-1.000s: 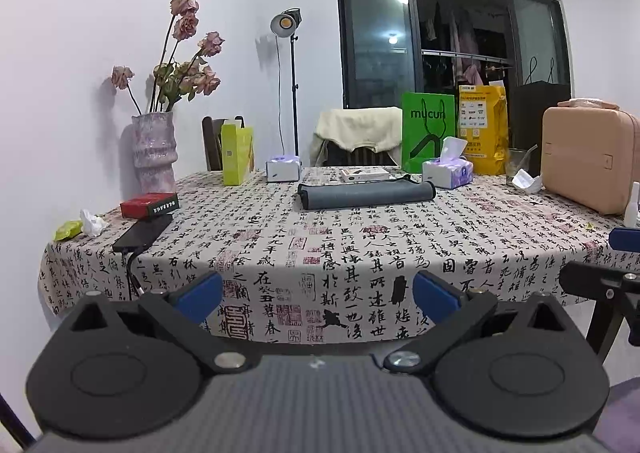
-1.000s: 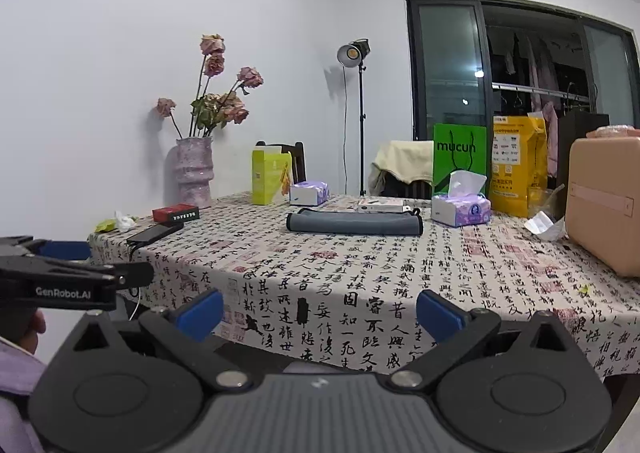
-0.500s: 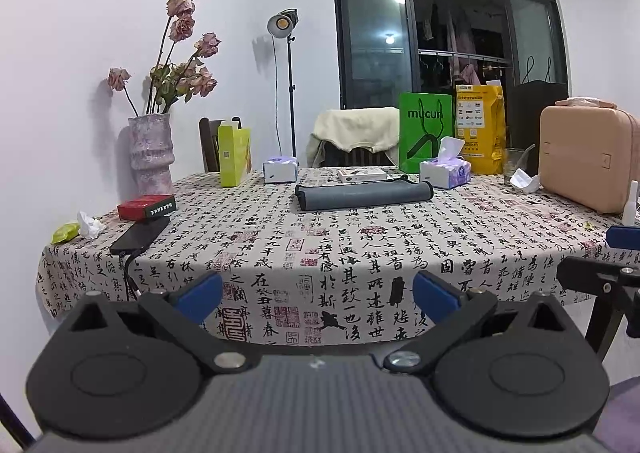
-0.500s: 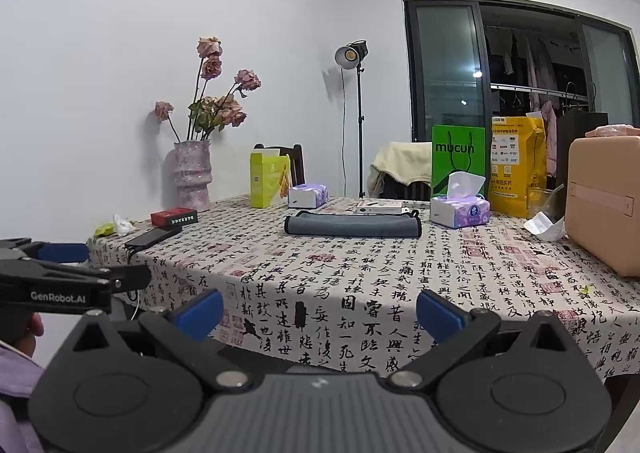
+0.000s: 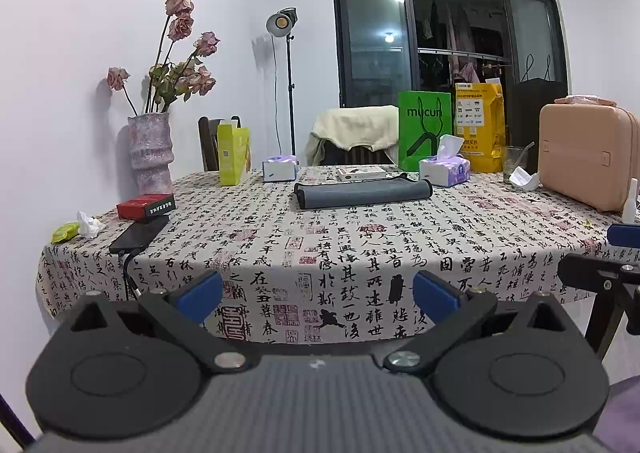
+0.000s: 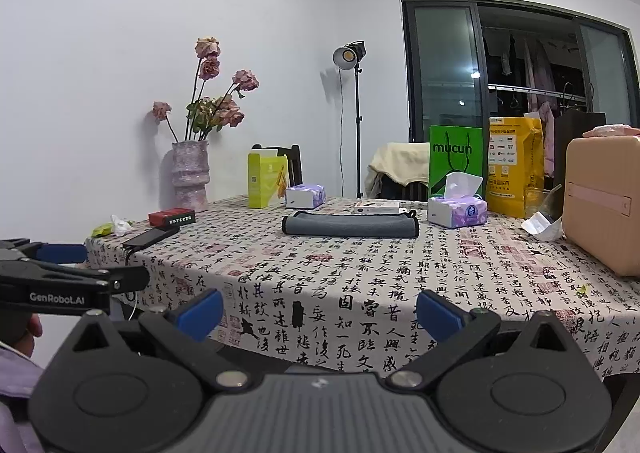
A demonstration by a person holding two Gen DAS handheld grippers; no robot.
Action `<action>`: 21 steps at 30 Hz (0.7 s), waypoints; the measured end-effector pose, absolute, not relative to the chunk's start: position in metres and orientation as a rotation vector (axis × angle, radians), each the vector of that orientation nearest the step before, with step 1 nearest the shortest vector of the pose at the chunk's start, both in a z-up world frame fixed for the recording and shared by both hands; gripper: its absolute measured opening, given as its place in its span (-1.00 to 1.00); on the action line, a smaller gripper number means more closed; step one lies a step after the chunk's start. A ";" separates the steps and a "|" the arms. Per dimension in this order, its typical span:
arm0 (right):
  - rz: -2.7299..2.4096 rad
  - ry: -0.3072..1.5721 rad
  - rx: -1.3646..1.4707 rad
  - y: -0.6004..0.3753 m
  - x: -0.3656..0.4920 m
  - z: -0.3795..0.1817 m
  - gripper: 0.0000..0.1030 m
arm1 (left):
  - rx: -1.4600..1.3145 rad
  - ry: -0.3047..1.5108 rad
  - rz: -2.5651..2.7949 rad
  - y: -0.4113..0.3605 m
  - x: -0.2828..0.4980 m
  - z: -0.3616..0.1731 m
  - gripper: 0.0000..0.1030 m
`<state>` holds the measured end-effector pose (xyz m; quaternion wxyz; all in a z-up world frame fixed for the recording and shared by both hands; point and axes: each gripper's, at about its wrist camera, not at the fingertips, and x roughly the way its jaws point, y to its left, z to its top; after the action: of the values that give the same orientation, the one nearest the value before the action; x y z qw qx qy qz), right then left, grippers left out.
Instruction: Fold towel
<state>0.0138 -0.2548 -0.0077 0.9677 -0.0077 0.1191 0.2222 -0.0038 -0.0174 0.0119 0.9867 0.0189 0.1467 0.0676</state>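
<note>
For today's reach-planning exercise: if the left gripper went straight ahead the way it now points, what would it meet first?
Probably the tablecloth at the table's near edge: the open left gripper points at the hanging front. The grey towel lies farther back on top. Depth is uncertain.

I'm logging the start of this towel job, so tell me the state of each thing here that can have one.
left claw: open, empty, short of the table
right claw: open, empty, short of the table
grey towel: lying flat on the tablecloth, ungrasped
tissue pack: open, a tissue sticking up
phone: lying flat, cable plugged in
floor lamp: lit
roses: wilted, upright in vase
</note>
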 end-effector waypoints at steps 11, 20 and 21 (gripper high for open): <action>0.446 0.243 -0.013 -0.256 0.014 -0.008 1.00 | 0.040 0.298 0.134 -0.019 -0.003 0.009 1.00; 0.447 0.244 -0.012 -0.256 0.014 -0.008 1.00 | 0.041 0.298 0.133 -0.019 -0.003 0.009 1.00; 0.447 0.244 -0.012 -0.256 0.014 -0.008 1.00 | 0.042 0.298 0.132 -0.019 -0.003 0.009 1.00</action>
<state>0.0140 -0.2558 -0.0077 0.9677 -0.0060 0.1208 0.2212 -0.0033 -0.0188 0.0088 0.9865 0.0207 0.1483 0.0659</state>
